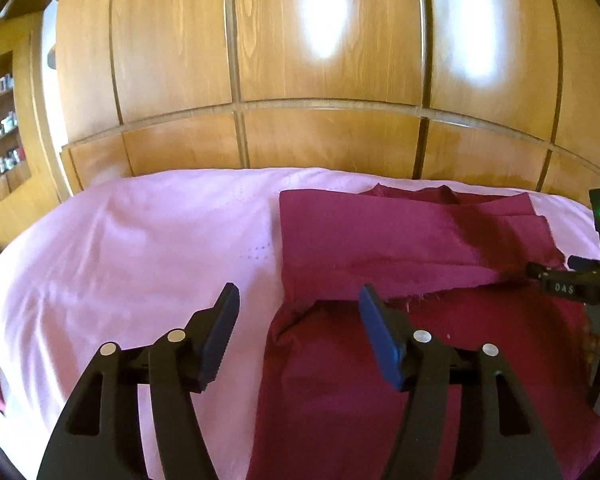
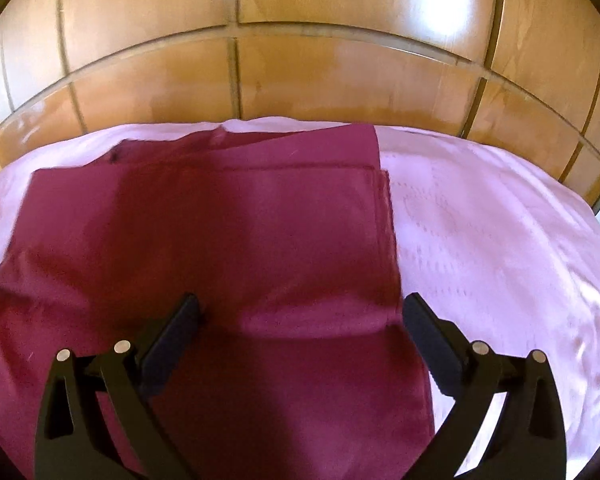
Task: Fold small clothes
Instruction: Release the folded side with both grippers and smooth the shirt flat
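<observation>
Maroon cloth [image 2: 204, 240] is seen under & ahead of R gripper [image 2: 300, 320], jaws spread wide, nothing grasped. L gripper [image 1: 300, 312], released, is offset at cloth's left edge; 1 fold is judged done.

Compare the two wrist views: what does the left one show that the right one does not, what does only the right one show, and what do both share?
Only the left view shows the shelves at far left, the open left gripper over the cloth's left edge, and the right gripper's body at the right. Only the right view shows the cloth's straight right edge and the open right gripper from behind, empty above the cloth. Both share the maroon cloth, the pink sheet and the wooden panels.
</observation>
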The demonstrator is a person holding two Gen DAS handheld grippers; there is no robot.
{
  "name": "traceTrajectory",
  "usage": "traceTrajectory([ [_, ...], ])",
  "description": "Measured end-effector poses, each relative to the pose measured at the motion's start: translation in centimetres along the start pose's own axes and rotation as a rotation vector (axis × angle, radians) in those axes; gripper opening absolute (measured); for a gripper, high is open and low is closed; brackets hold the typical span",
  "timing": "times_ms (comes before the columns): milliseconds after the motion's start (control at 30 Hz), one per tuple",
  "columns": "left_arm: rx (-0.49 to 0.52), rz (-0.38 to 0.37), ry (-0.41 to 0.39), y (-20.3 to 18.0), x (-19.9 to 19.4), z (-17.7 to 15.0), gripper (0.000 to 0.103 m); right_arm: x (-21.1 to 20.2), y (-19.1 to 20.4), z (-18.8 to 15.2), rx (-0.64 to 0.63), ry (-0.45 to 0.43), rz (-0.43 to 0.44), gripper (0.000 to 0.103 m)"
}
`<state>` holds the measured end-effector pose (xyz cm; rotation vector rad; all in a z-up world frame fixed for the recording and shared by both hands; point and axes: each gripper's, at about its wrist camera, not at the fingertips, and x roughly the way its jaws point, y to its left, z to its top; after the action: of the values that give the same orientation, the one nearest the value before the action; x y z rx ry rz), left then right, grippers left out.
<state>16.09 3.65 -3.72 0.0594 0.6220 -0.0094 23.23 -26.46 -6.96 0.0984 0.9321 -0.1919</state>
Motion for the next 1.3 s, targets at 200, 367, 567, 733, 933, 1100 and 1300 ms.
traceTrajectory([
  [200, 0.002, 0.001, -0.006, 0.3, -2.1, -1.0, 0.061, -2.2, 1.6, -3.7, -0.056, 0.049, 0.045, 0.101],
  [367, 0.008, -0.015, 0.007, 0.3, -3.4, -2.2, 0.061, -3.9, 2.3, -6.9, -0.048, 0.094, 0.097, 0.101],
  [567, 0.058, -0.005, 0.011, -0.5, -4.7, -3.6, 0.061, -5.7, 2.3, -9.4, -0.019, 0.109, 0.131, 0.101],
  [733, 0.105, -0.018, 0.015, -1.5, -5.5, -5.0, 0.061, -7.1, 2.2, -10.9, -0.006, 0.111, 0.145, 0.101],
  [933, 0.130, -0.039, 0.031, -2.4, -6.3, -6.3, 0.061, -8.0, 2.3, -12.0, -0.002, 0.110, 0.148, 0.101],
  [1100, 0.159, -0.062, 0.048, -3.1, -6.6, -7.1, 0.061, -8.9, 2.1, -12.5, -0.008, 0.118, 0.158, 0.101],
  [1300, 0.193, -0.090, 0.057, -3.9, -7.0, -7.8, 0.061, -10.1, 1.0, -13.1, 0.008, 0.129, 0.161, 0.101],
])
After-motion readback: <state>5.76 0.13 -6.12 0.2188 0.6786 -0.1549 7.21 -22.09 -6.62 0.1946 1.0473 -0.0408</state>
